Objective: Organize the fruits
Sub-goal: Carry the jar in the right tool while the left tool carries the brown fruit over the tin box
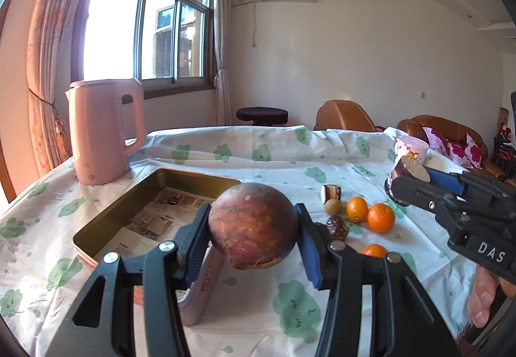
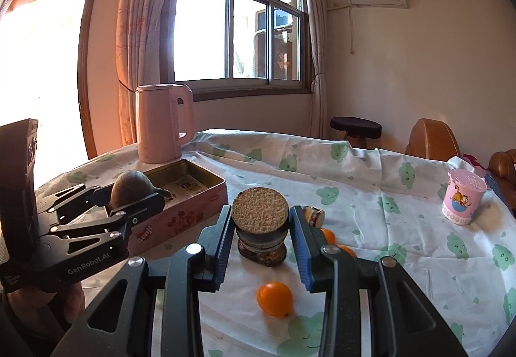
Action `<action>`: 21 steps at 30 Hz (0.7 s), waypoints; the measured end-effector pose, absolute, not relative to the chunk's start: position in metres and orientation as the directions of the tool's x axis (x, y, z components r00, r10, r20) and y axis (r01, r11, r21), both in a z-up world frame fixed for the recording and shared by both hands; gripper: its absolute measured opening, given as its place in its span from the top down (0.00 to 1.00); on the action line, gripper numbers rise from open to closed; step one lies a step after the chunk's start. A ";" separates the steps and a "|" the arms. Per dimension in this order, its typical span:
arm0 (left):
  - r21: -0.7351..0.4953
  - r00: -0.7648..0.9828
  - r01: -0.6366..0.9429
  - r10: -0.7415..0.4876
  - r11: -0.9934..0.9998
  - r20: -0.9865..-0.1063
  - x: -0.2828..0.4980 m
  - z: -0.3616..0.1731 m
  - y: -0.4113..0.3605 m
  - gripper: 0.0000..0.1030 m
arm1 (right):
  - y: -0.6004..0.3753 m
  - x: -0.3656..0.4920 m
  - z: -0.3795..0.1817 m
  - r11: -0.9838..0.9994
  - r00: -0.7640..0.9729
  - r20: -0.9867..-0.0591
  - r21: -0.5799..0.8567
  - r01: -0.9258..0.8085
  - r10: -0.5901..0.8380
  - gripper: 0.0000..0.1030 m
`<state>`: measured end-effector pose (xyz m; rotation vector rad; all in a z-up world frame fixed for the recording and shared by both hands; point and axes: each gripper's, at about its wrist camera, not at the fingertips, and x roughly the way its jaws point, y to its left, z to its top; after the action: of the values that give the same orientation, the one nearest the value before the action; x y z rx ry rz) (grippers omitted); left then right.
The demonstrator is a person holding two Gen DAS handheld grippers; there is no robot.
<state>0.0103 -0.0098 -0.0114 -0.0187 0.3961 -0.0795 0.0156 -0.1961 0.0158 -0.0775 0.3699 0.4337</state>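
Observation:
My left gripper [image 1: 253,229] is shut on a large round reddish-brown fruit [image 1: 253,224], held above the table beside the open gold tin [image 1: 106,218]. My right gripper [image 2: 260,228] is shut on a short dark-skinned cane piece [image 2: 260,212] with a pale cut end, held above the cloth. Loose on the table lie oranges [image 1: 380,217], a small brown fruit [image 1: 332,206], a dark wrinkled fruit [image 1: 337,227] and another cane piece [image 1: 332,193]. One orange [image 2: 274,298] lies below the right gripper. The left gripper also shows in the right wrist view [image 2: 142,195].
A pink kettle [image 1: 104,131] stands behind the tin, which is lined with printed paper. A pink cup [image 2: 464,197] stands at the table's far right. The tin's lid [image 1: 203,286] leans under the left gripper. A stool and sofas stand beyond the table.

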 end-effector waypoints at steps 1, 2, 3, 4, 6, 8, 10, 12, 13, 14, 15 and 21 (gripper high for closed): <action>-0.033 0.918 0.068 -0.075 0.997 -0.389 0.011 -0.011 -0.008 0.49 | -0.192 0.018 0.018 0.901 0.837 -0.371 0.001 -0.433 0.403 0.64; -0.032 0.917 0.060 -0.068 0.998 -0.394 0.013 -0.011 -0.004 0.49 | -0.187 0.020 0.019 0.897 0.833 -0.373 -0.003 -0.441 0.408 0.64; -0.030 0.914 0.055 -0.063 0.998 -0.400 0.015 -0.011 -0.002 0.49 | -0.182 0.022 0.022 0.893 0.828 -0.378 -0.007 -0.450 0.415 0.64; -0.030 0.911 0.049 -0.057 0.998 -0.407 0.017 -0.011 0.002 0.49 | -0.178 0.024 0.024 0.889 0.824 -0.380 -0.008 -0.457 0.420 0.64; -0.032 0.906 0.039 -0.049 0.999 -0.421 0.020 -0.010 0.008 0.49 | -0.170 0.028 0.029 0.880 0.814 -0.385 -0.008 -0.474 0.435 0.64; -0.033 0.900 0.027 -0.038 0.999 -0.435 0.024 -0.010 0.015 0.49 | -0.163 0.032 0.035 0.872 0.806 -0.388 -0.010 -0.490 0.448 0.64; -0.025 0.895 0.016 -0.025 1.000 -0.444 0.027 -0.010 0.020 0.49 | -0.155 0.035 0.040 0.864 0.799 -0.389 -0.018 -0.504 0.458 0.64; -0.011 0.891 0.005 -0.010 1.000 -0.454 0.031 -0.010 0.024 0.49 | -0.147 0.038 0.045 0.857 0.795 -0.390 -0.028 -0.515 0.465 0.64; -0.009 0.889 0.001 -0.005 1.000 -0.457 0.032 -0.010 0.027 0.49 | -0.143 0.040 0.047 0.853 0.793 -0.391 -0.034 -0.520 0.468 0.64; -0.007 0.888 -0.002 -0.002 1.000 -0.461 0.034 -0.010 0.029 0.49 | -0.139 0.043 0.048 0.851 0.791 -0.393 -0.039 -0.524 0.469 0.64; -0.005 0.886 -0.005 0.002 1.000 -0.464 0.036 -0.010 0.032 0.49 | -0.135 0.045 0.050 0.848 0.789 -0.395 -0.043 -0.529 0.472 0.64; 0.021 0.880 -0.020 0.028 1.000 -0.475 0.044 -0.009 0.040 0.49 | -0.112 0.058 0.054 0.832 0.773 -0.413 -0.063 -0.551 0.481 0.64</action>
<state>0.0442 0.0398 -0.0091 0.0155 0.4950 0.0250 0.0583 -0.1115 0.0539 -0.1846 0.3955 0.5629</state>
